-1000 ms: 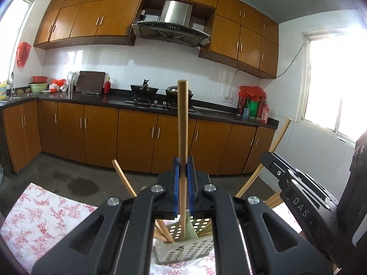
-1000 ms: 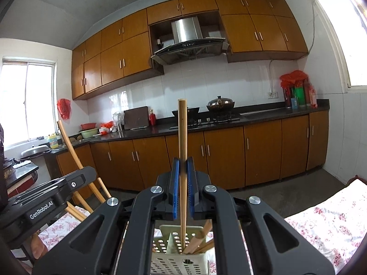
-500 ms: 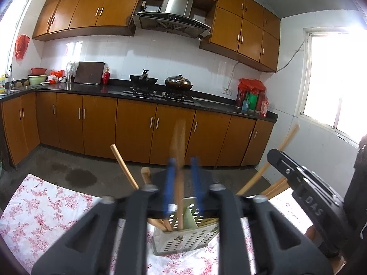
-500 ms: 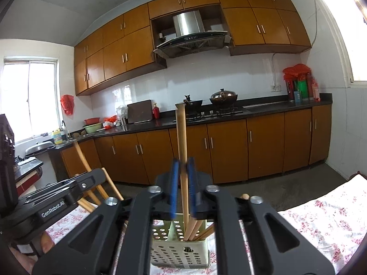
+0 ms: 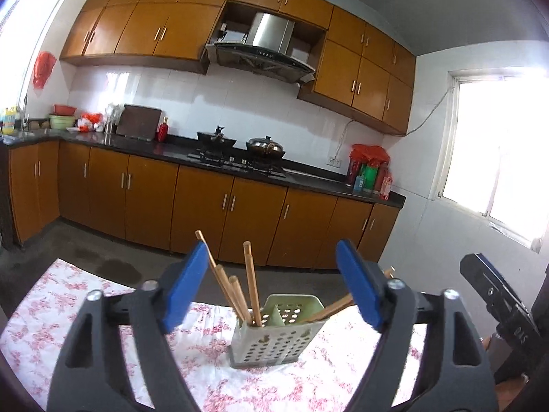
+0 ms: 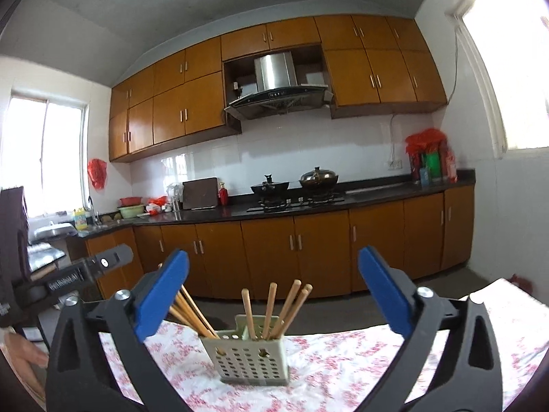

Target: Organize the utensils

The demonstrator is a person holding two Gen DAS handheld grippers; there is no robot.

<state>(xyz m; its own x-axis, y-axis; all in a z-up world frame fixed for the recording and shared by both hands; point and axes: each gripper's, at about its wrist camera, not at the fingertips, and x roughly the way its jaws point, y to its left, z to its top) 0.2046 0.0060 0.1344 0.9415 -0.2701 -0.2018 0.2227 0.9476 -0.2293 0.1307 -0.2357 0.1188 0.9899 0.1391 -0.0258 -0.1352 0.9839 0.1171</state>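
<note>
A pale green perforated utensil holder (image 5: pixel 274 338) (image 6: pixel 252 360) stands on the flowered tablecloth (image 5: pixel 85 312) (image 6: pixel 343 360). Several wooden chopsticks (image 5: pixel 250 281) (image 6: pixel 271 305) stand in its compartments, and more lean out to one side (image 5: pixel 329 309) (image 6: pixel 190 312). My left gripper (image 5: pixel 272 286) hangs in front of the holder, its blue-padded jaws opening wide with nothing pressed between them. My right gripper (image 6: pixel 272 292) is likewise back from the holder, jaws opening wide, and nothing is held. Each gripper shows at the edge of the other's view: the right (image 5: pixel 497 298), the left (image 6: pixel 85 271).
Behind the table runs a kitchen counter (image 5: pixel 240 168) with a stove, pans and brown cabinets. A person's hand (image 6: pixel 24 350) shows at the lower left of the right wrist view. The table's far edge lies just beyond the holder.
Both grippers went from shut on a chopstick each to wide apart. The two chopsticks now stand in the holder. Both grippers have drawn back, so the holder looks smaller and farther.
</note>
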